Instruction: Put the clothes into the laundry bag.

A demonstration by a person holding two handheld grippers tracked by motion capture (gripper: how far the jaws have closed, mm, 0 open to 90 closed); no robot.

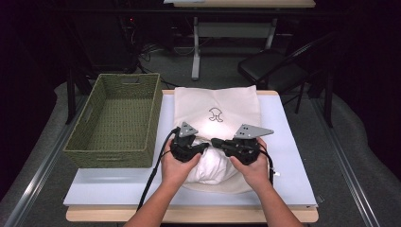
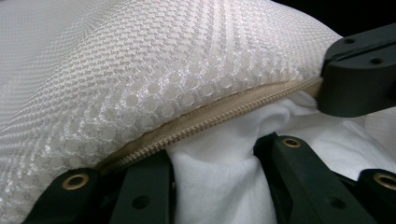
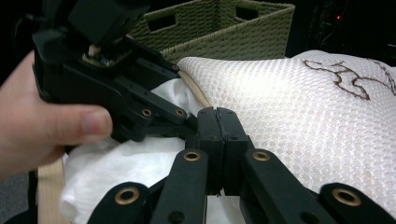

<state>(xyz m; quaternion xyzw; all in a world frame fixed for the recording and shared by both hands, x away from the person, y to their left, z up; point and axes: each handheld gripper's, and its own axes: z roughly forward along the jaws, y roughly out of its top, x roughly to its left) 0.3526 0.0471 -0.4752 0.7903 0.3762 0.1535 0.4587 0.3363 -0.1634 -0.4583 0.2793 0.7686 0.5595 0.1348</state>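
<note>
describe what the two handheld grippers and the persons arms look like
Both the left gripper and the right gripper are matte black with angular linked fingers joined by brass-coloured rivets. Each carries a grey three-cornered plate on top. A black cable trails from the left one. The forearms are bare, with no sleeves in view.

Cream mesh bag [image 1: 217,106] w/ embroidered logo is laid flat mid-table, zipper [image 2: 210,116] opened, white cloth [image 1: 213,168] bunched at its mouth.

Bright tabletop glare, dark surroundings, perhaps soft.
</note>
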